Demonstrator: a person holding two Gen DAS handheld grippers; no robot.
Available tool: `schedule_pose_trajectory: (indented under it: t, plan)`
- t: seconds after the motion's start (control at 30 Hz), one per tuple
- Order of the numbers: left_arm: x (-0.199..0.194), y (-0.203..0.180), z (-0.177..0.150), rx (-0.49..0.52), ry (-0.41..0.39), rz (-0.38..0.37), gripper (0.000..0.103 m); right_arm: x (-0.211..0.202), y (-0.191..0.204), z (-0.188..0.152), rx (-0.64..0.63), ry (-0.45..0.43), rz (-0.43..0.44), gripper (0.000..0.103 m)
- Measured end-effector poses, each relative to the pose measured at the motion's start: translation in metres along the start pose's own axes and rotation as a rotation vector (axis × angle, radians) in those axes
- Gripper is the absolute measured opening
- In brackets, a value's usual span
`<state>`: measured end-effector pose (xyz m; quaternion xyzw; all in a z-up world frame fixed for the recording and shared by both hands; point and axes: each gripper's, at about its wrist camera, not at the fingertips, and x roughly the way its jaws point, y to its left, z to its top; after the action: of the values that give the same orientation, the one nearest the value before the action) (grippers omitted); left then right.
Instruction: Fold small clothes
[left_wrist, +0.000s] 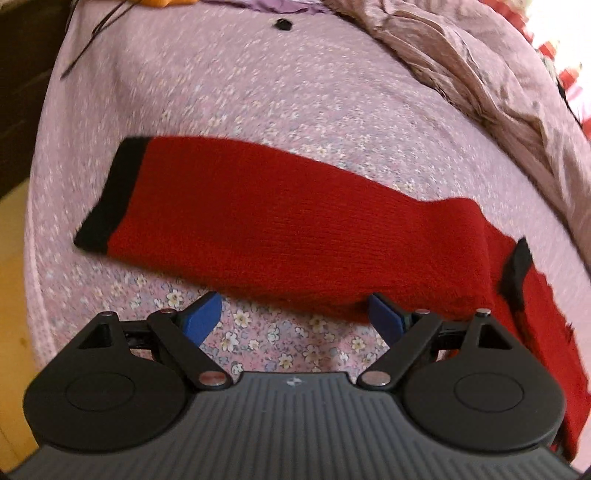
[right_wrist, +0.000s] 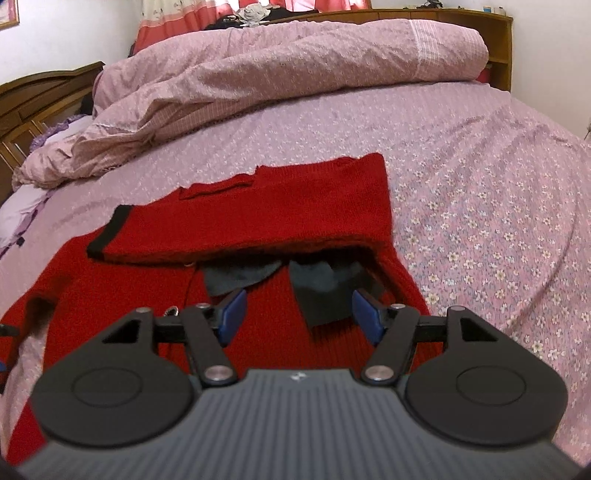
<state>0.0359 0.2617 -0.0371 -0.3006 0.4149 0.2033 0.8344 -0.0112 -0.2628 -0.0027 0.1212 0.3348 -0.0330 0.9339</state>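
Both tools are wide and empty: left tool (left_wrist: 293, 319), right tool (right_wrist: 298, 314). Grip the red sweater's (right_wrist: 280, 206) outstretched sleeve (left_wrist: 258, 218) at its black cuff (left_wrist: 110, 195) and fold it squarely across the body.

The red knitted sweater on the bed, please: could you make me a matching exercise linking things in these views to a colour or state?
Column one:
1. red knitted sweater
2. sleeve cuff
3. crumpled quilt
4. left gripper

Column two:
A. black
B. open, holding nothing
C. one sleeve folded across the body
D. pink, bunched at the far side of the bed

Pairs: 1-C, 2-A, 3-D, 4-B
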Motion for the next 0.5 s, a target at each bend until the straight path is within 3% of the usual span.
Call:
schedule_pose_trajectory:
  t: [0.17, 0.5]
  plan:
    - [0.01, 0.012, 0.002, -0.077, -0.028, -0.034, 0.089, 0.004, 0.0, -0.002, 0.006, 0.013, -0.007, 0.065]
    - [0.019, 0.017, 0.005, -0.088, -0.108, -0.038, 0.089, 0.011, 0.001, -0.005, 0.006, 0.035, -0.018, 0.065]
